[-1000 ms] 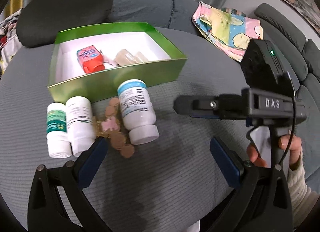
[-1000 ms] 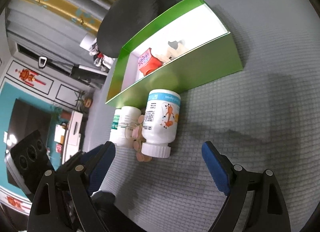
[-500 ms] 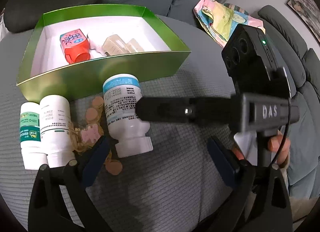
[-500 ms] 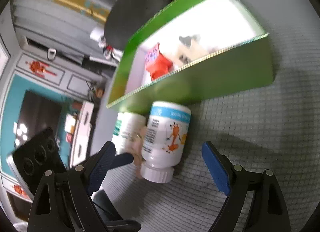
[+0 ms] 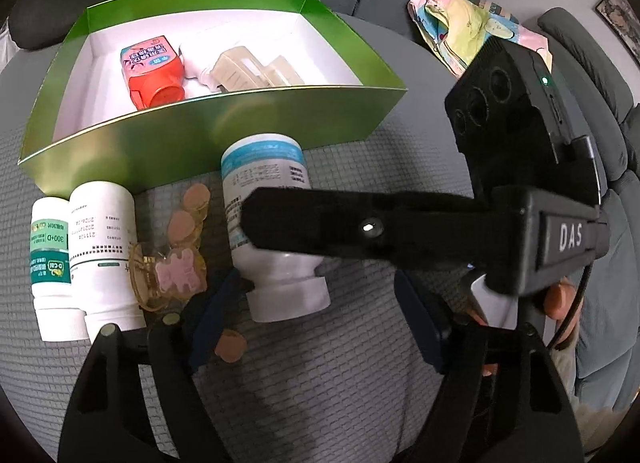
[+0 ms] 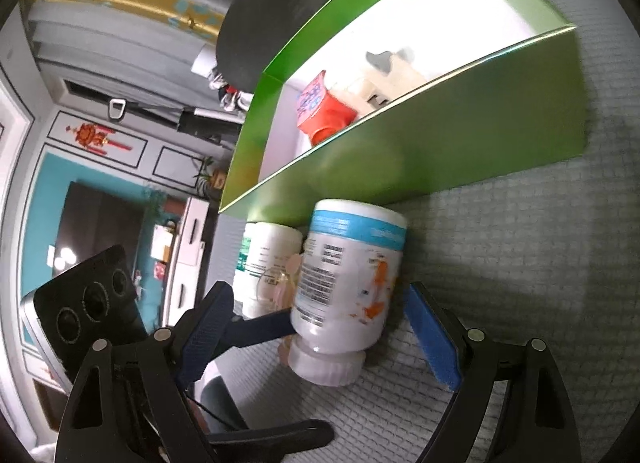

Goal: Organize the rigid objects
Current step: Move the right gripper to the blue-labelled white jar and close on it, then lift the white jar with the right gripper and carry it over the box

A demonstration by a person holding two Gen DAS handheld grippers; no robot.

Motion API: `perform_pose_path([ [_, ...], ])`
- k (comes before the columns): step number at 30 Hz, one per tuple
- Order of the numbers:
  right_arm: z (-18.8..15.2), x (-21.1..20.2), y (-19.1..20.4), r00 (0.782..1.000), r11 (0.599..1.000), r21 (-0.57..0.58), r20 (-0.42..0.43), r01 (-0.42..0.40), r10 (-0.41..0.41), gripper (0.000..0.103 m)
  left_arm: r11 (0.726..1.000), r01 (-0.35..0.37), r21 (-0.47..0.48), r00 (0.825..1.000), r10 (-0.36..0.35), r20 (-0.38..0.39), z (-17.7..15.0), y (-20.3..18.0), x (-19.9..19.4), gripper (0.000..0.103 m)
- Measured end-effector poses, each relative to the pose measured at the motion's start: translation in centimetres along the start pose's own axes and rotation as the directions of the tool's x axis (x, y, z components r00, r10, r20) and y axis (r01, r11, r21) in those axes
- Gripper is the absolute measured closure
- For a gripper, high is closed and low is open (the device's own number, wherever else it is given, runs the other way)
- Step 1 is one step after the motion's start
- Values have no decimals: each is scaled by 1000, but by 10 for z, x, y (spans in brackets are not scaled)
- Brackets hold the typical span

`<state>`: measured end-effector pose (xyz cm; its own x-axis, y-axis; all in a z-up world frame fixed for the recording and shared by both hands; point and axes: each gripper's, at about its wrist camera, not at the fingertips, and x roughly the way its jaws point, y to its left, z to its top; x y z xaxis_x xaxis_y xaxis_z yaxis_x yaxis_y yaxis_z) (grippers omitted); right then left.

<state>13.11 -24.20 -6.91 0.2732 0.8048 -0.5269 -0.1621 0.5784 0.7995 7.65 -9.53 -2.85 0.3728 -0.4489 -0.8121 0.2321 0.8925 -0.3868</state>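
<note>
Fingers of the right gripper (image 6: 324,337) are standing spread wide on either side of the blue-banded white pill bottle (image 6: 347,287), which is lying on its side on the grey quilted cushion (image 6: 520,263) with its cap toward the camera; the blue pads are sitting just beside the bottle's flanks, and contact is not showing on either side. In the left wrist view the same bottle (image 5: 272,223) is lying just in front of the green box (image 5: 208,135), its base close to the box's front wall. The left gripper (image 5: 308,323) is also holding its jaws apart, gripping nothing, with its left pad beside the bottle's cap. 2 more white bottles, a green-labelled bottle (image 5: 52,259) and a plain white bottle (image 5: 104,251), are lying side by side and touching each other, to the left. Between them and the blue-banded bottle, brown discs (image 5: 188,211) and a pink bear-shaped clip (image 5: 176,271) are lying. Inside the box, a red container (image 5: 154,69) and a beige hair claw (image 5: 248,71) are resting.
</note>
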Motion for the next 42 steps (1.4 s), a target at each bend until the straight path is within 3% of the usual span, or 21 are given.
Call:
perform_pose_path([
  [2, 0, 3, -1, 1000, 1000, 2, -5, 9, -9, 15, 1000, -5, -4, 1000, 5, -5, 1, 1, 1, 28],
  [5, 0, 5, -5, 1000, 1000, 18, -11, 24, -24, 25, 1000, -24, -6, 1000, 24, -17, 3, 5, 4, 41],
  [11, 1, 5, -14, 998, 998, 31, -6, 59, -59, 48, 999, -40, -11, 997, 39, -60, 11, 9, 16, 49],
  [19, -4, -4, -18, 999, 999, 24, 31, 34, -35, 48, 998, -11, -61, 1000, 9, -24, 14, 14, 14, 50],
  [25, -13, -18, -15, 998, 1000, 13, 65, -12, 11, 48, 1000, -5, -26, 1000, 6, 28, 11, 6, -4, 52],
  [42, -35, -35, 47, 985, 992, -125, 169, -4, 25, 48, 999, 3, 32, 993, -7, 115, -13, 3, -54, 53],
])
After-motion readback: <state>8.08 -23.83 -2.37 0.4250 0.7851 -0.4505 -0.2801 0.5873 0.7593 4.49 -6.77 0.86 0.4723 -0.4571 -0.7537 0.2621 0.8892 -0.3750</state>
